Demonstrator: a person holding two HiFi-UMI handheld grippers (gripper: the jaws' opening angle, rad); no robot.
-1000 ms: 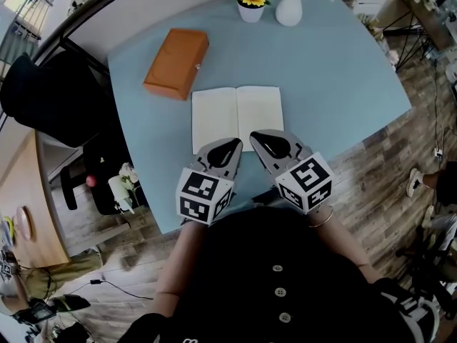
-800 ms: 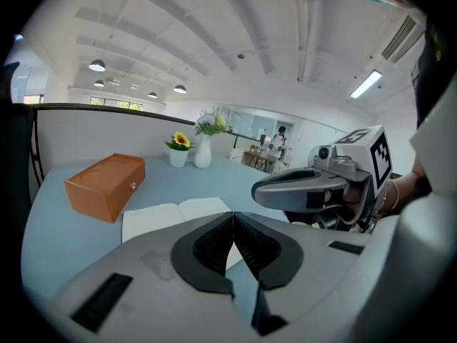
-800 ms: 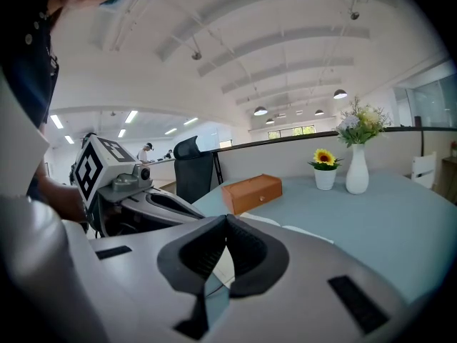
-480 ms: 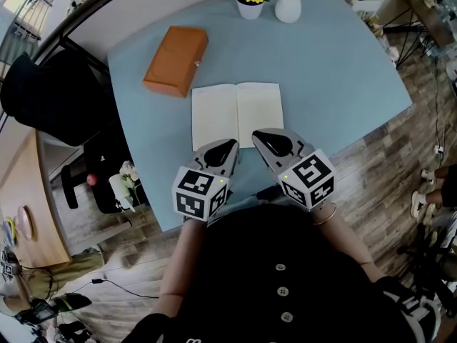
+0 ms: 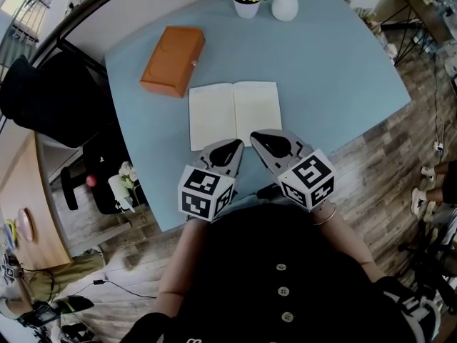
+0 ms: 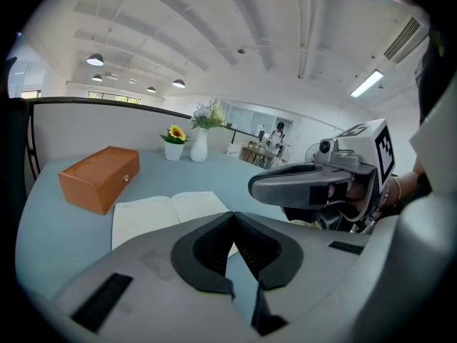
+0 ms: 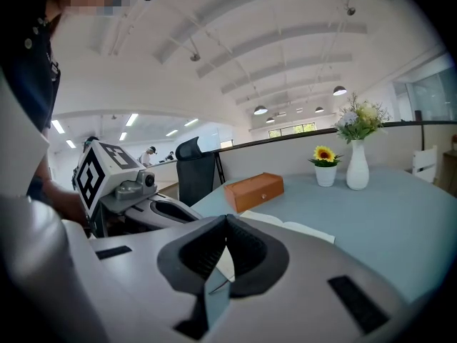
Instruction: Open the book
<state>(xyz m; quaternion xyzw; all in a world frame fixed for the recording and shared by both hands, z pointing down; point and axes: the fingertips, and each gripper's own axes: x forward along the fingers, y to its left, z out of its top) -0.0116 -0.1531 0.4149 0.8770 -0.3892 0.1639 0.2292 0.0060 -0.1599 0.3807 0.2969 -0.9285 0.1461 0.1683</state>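
Head view: book (image 5: 235, 113) lies open and flat on the tabletop (image 5: 343, 77), its near edge by the left gripper (image 5: 230, 147) and right gripper (image 5: 258, 138).
Left gripper view: fingers (image 6: 203, 252) clenched on nothing; pages just ahead.
Right gripper view: fingers (image 7: 196, 252) likewise clenched, empty.
Risk: task looks done; a forward nudge from either tip could slide or crease the pages.
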